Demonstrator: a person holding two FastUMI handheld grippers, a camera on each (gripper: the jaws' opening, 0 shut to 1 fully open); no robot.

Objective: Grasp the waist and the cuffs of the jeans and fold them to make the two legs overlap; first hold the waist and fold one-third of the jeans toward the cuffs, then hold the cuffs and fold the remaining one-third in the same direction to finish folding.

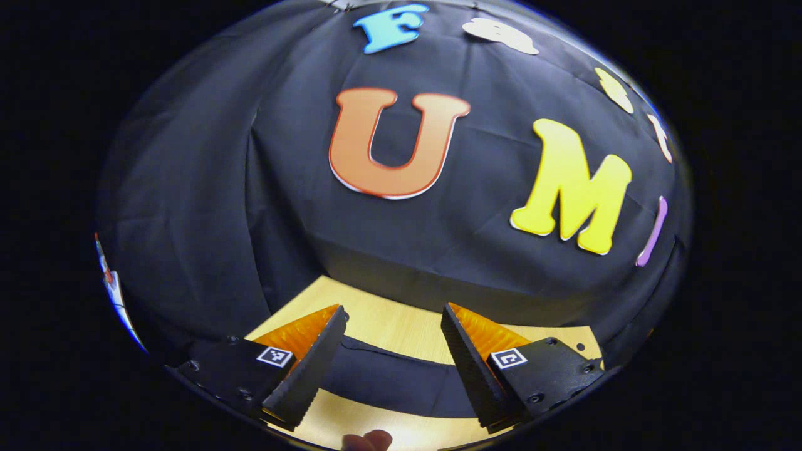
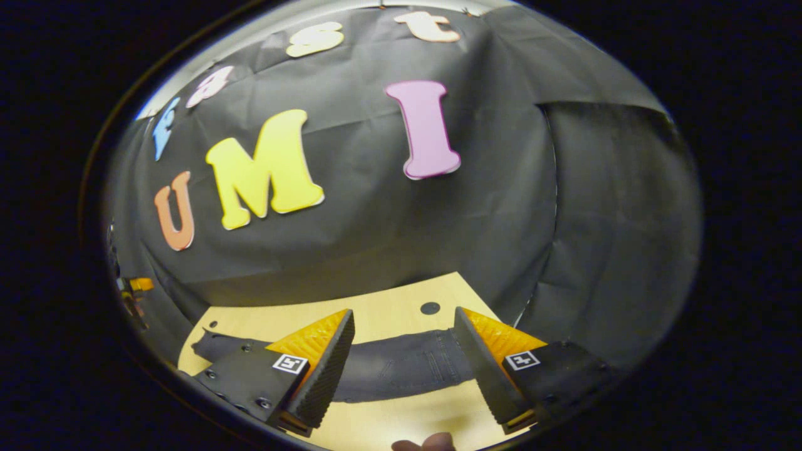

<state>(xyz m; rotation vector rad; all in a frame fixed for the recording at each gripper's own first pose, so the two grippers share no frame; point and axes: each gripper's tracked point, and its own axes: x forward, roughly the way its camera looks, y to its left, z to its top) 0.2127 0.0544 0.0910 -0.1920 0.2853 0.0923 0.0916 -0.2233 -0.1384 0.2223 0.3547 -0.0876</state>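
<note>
Jeans (image 2: 401, 369) are lying flat across the pale wooden counter (image 2: 388, 313), stretched as a long dark band from side to side in front of both cameras, which is giving each gripper its own end to work on. In the right gripper view stitched seams are showing on the denim between the fingers, so this end is probably the waist (too little is showing to be sure). In the left gripper view the jeans (image 1: 388, 376) are showing as a plain dark strip, with one edge curving along the counter (image 1: 388, 322).

Both tools are hovering above the cloth, not touching it. The right gripper (image 2: 404, 338) is holding its fingers spread wide, with the denim lying in the gap below them, and the left gripper (image 1: 393, 335) is spread just as wide over its own stretch. That open stance is suiting a first grasp, and, judging by how flat the garment is lying, no fold is made yet.

Fingertips of the holding hand (image 1: 368, 440) are peeking in at the bottom edge of the left gripper view, and likewise a hand (image 2: 425, 443) in the right one.
</note>
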